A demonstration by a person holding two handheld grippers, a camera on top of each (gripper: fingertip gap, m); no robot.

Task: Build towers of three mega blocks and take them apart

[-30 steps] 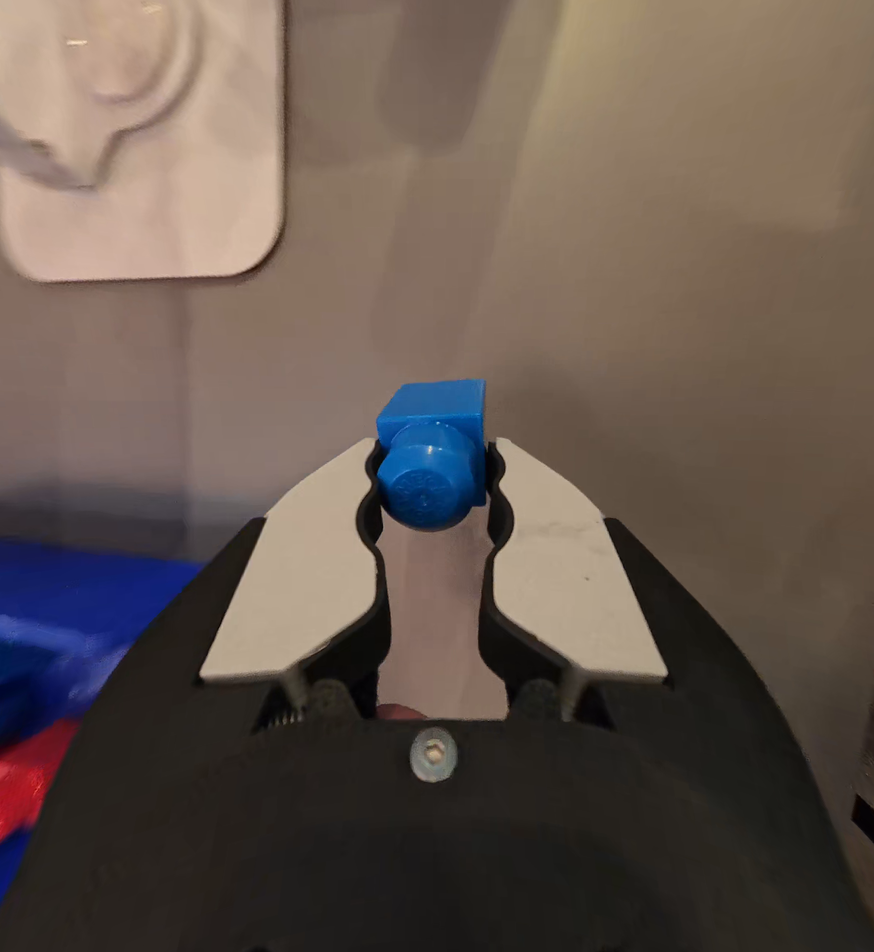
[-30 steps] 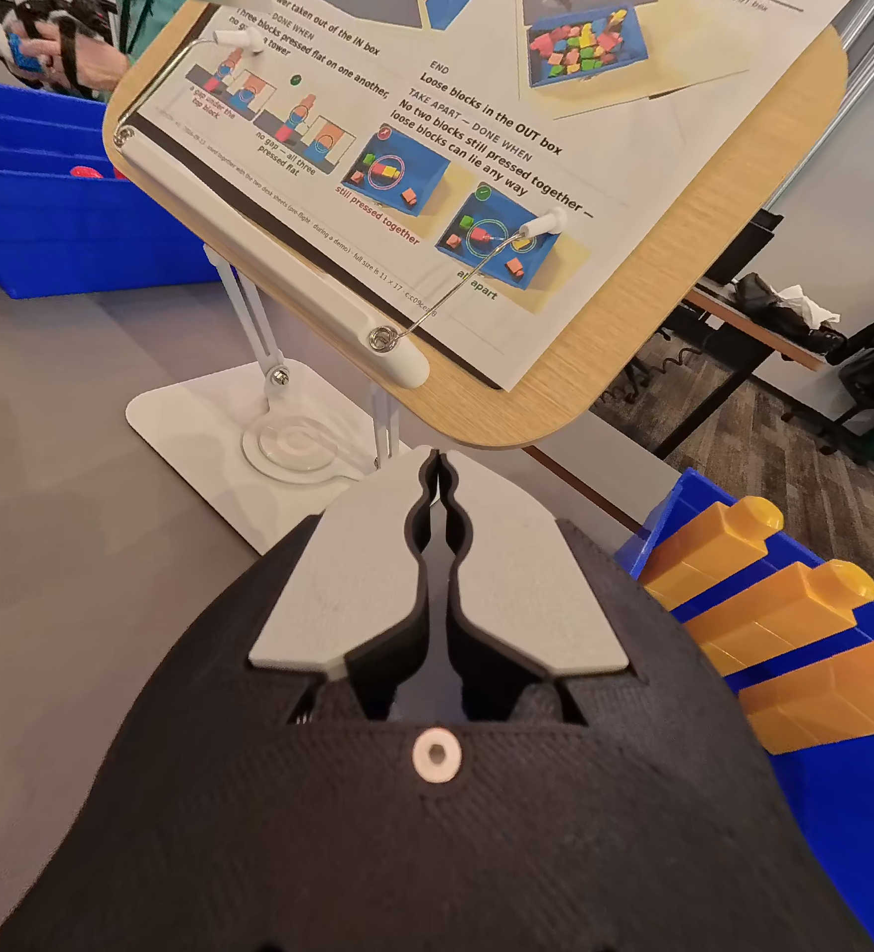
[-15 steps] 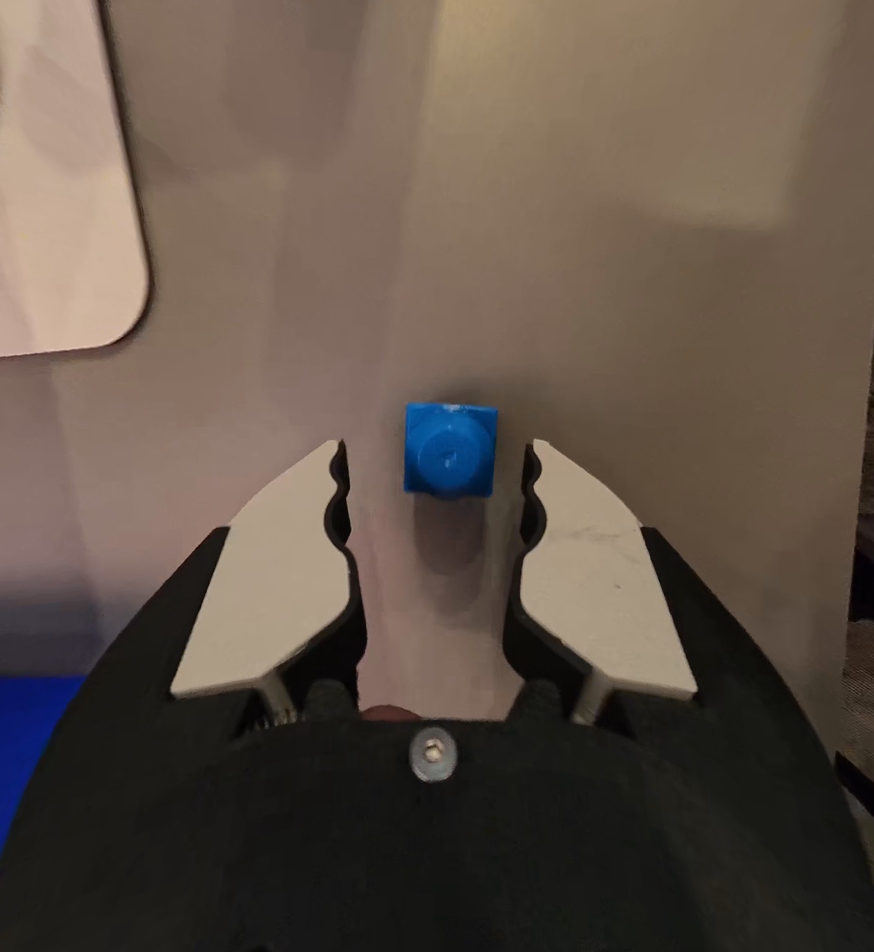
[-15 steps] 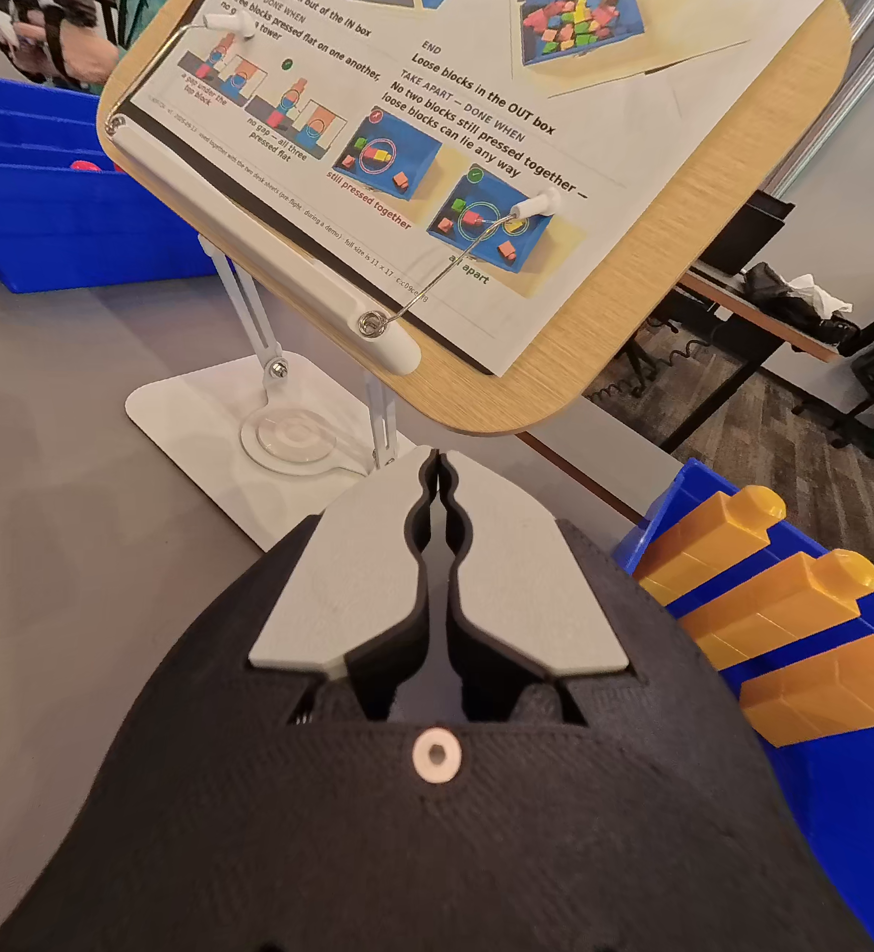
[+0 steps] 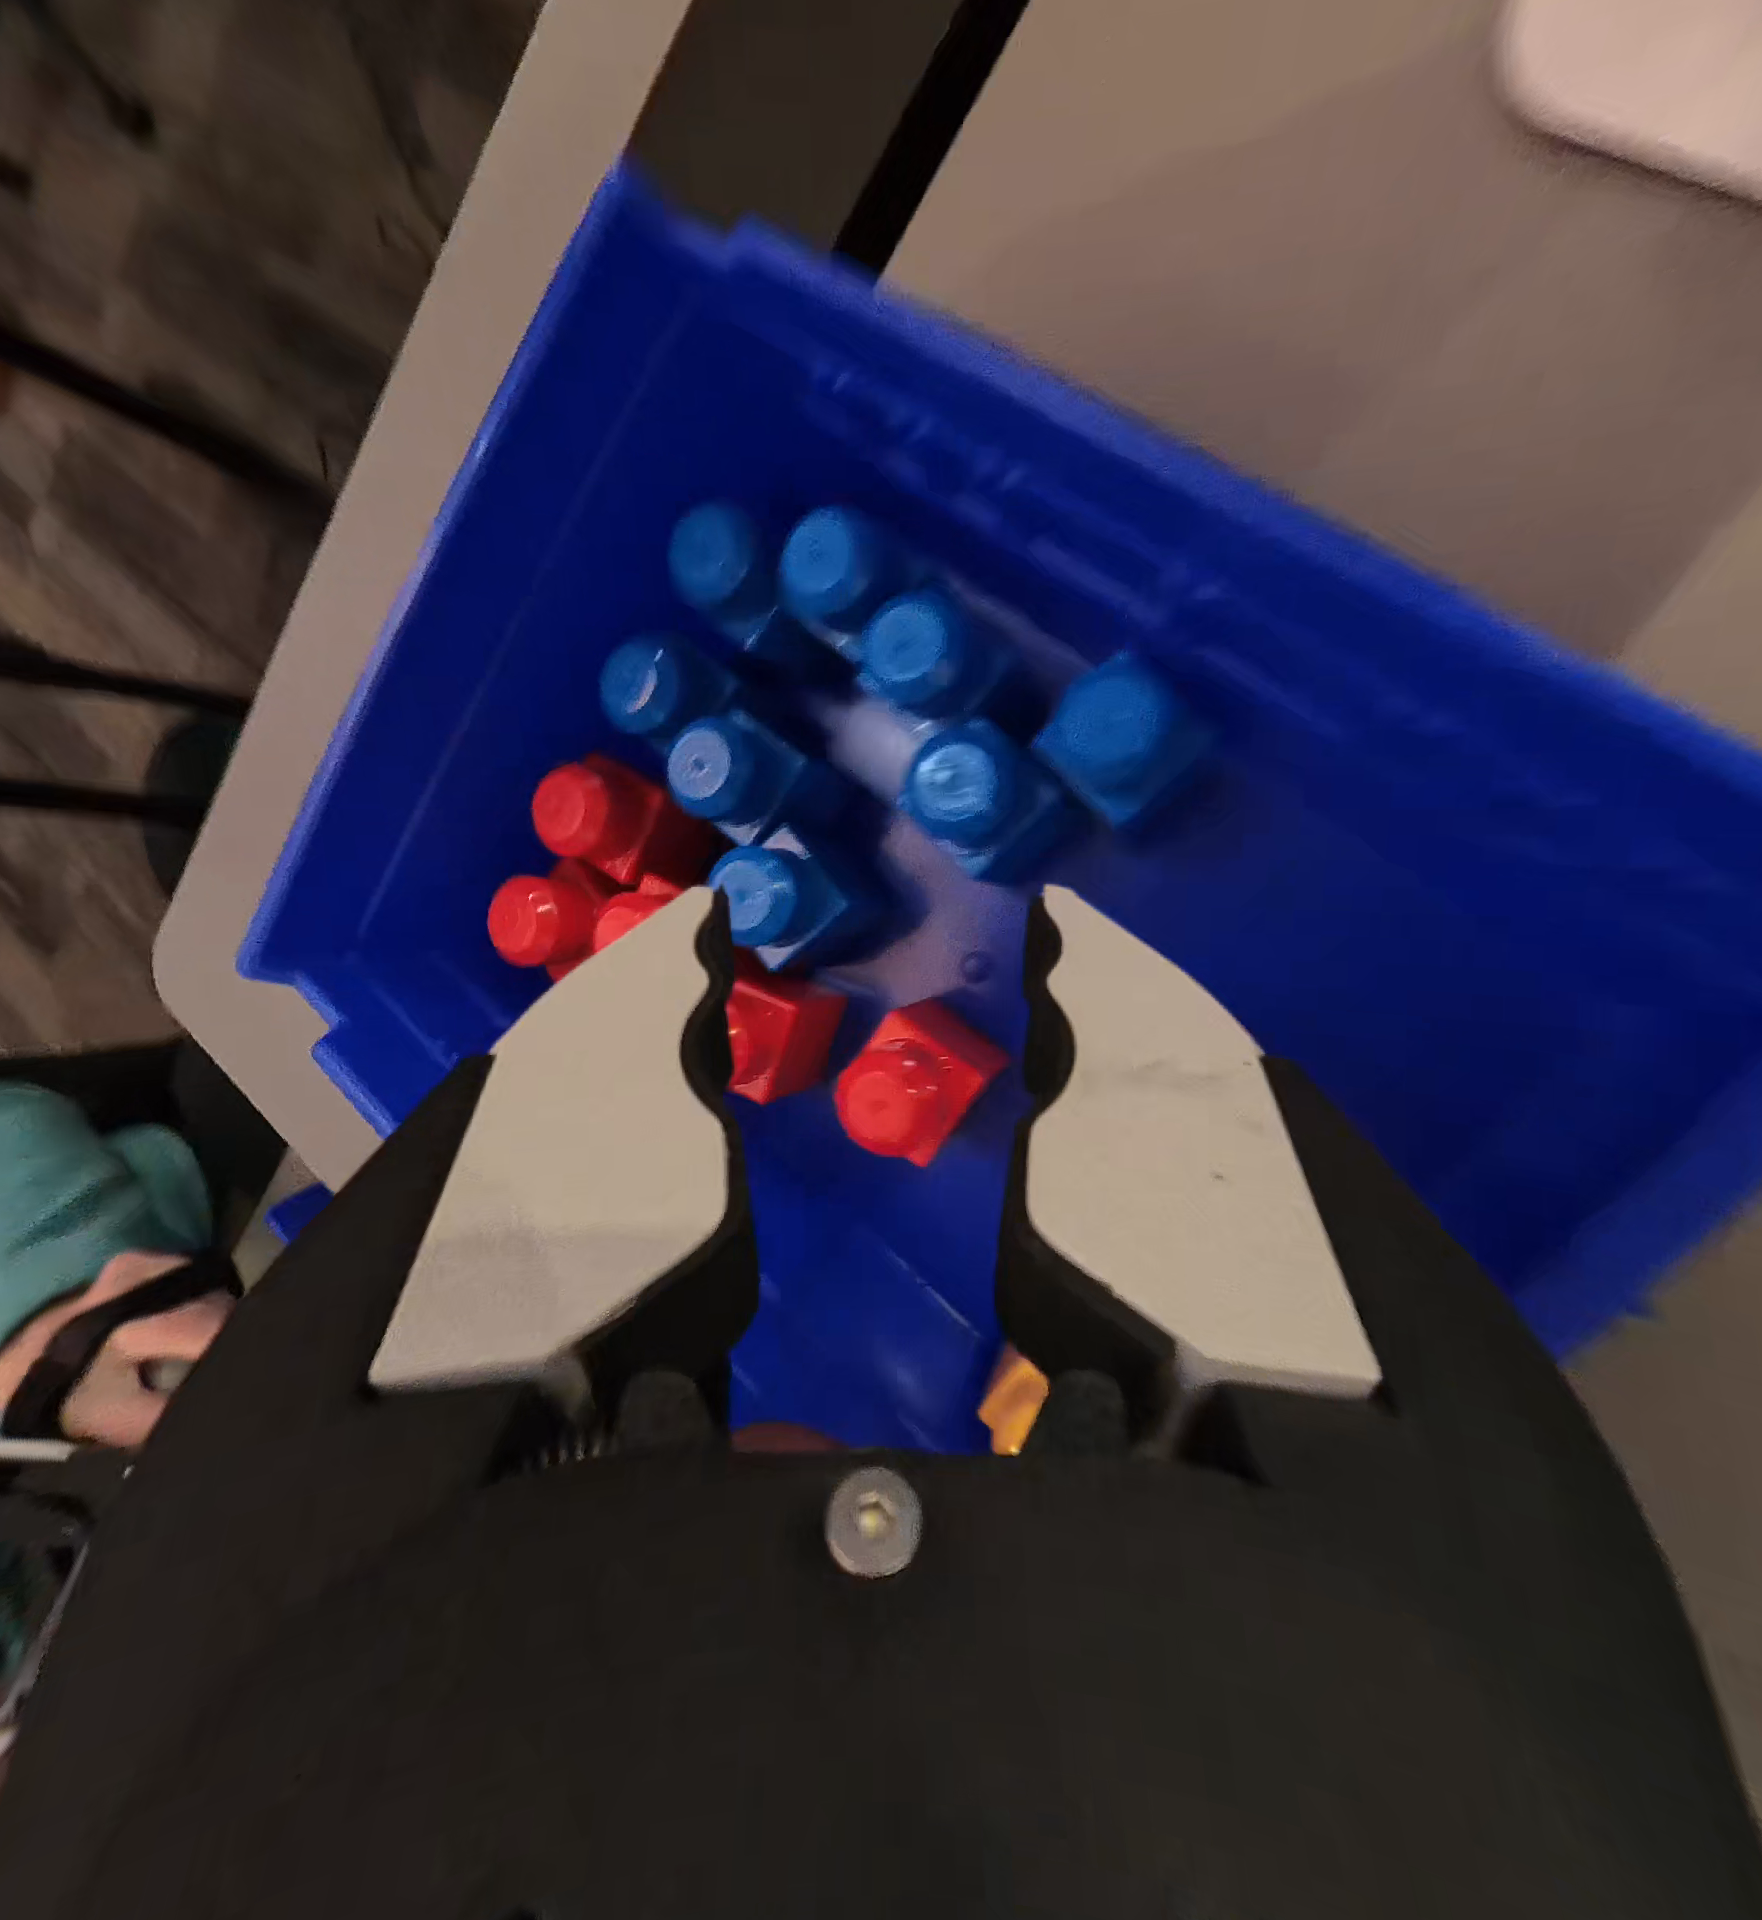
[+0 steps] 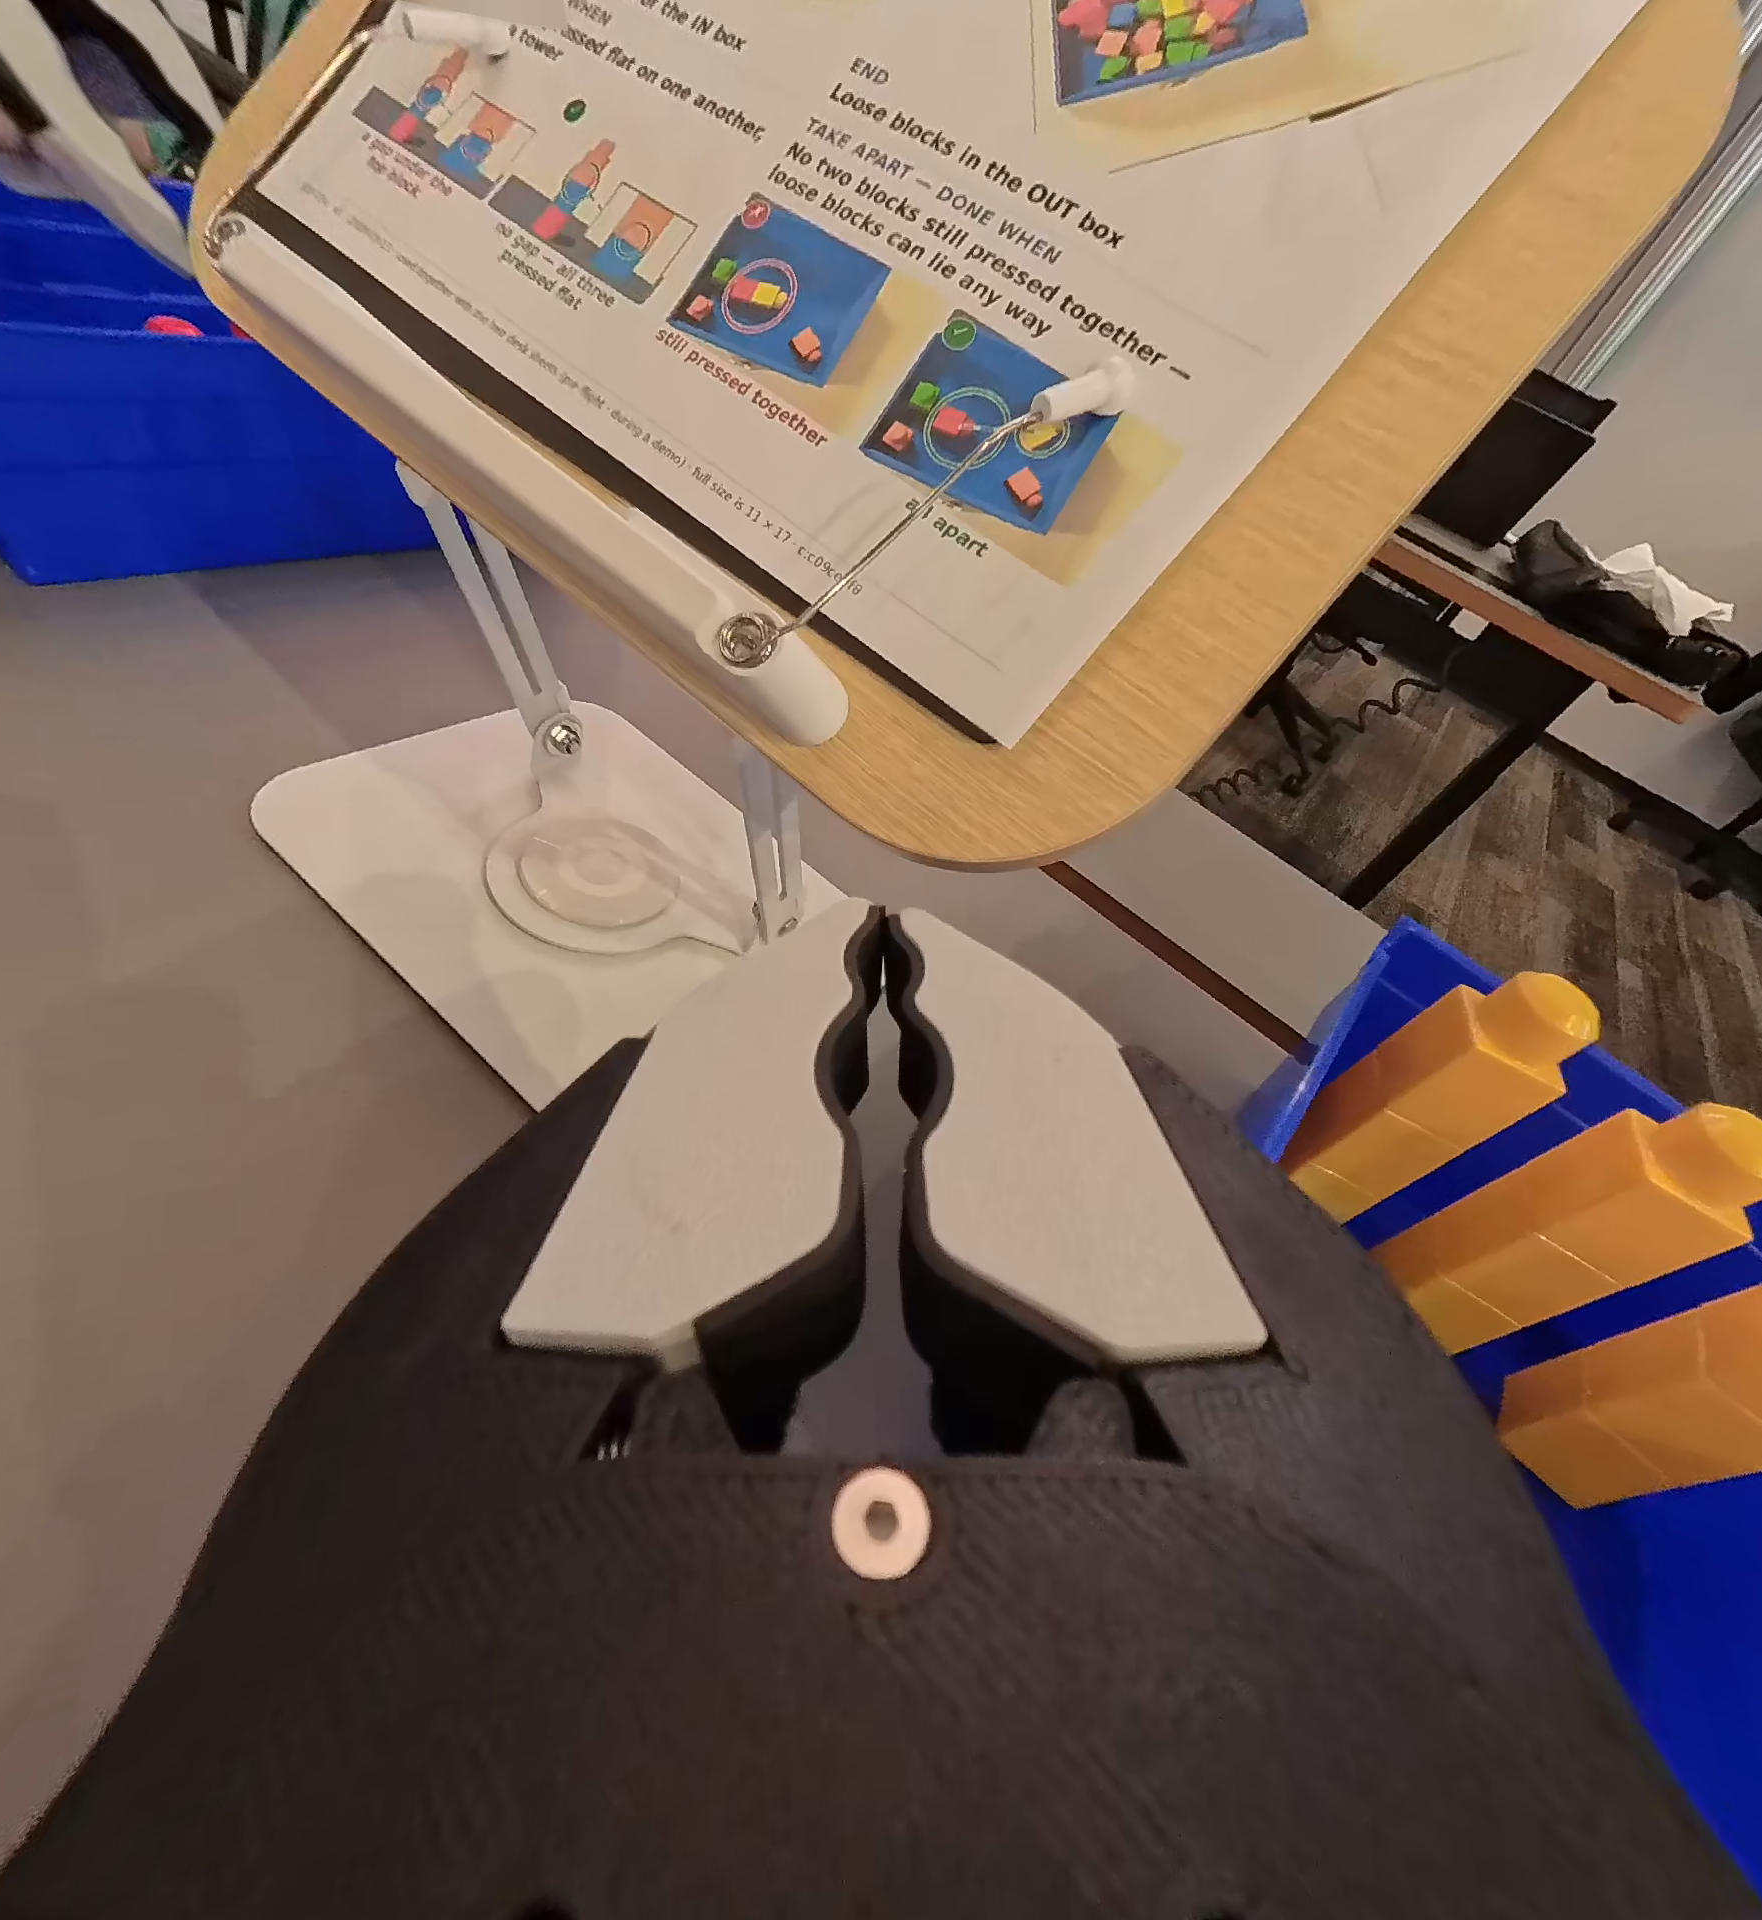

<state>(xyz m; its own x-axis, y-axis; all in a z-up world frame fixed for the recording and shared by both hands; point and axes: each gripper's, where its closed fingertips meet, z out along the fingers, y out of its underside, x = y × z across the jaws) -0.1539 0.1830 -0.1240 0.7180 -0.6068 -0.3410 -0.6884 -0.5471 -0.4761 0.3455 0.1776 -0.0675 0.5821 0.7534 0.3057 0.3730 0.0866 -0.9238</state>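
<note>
In the left wrist view my left gripper (image 5: 877,914) is open and empty, hovering over a blue bin (image 5: 1064,416). The bin holds several loose blue blocks (image 5: 950,779) and several red blocks (image 5: 908,1081). One blue block (image 5: 783,904) lies just beyond my left fingertip, and no pad touches it. The picture is blurred by motion. In the right wrist view my right gripper (image 6: 882,920) is shut with nothing between its pads, held above the grey table (image 6: 129,1039).
A wooden stand with an instruction sheet (image 6: 960,312) on a white base (image 6: 420,831) stands ahead of the right gripper. A blue bin (image 6: 1376,997) with yellow block towers (image 6: 1542,1216) is at its right, another blue bin (image 6: 129,468) far left. A teal-sleeved hand (image 5: 77,1351) is lower left.
My left gripper opened and let go of a blue block, left it standing on the table, then swung over to the blue bin. The right gripper stayed shut and hardly moved.
</note>
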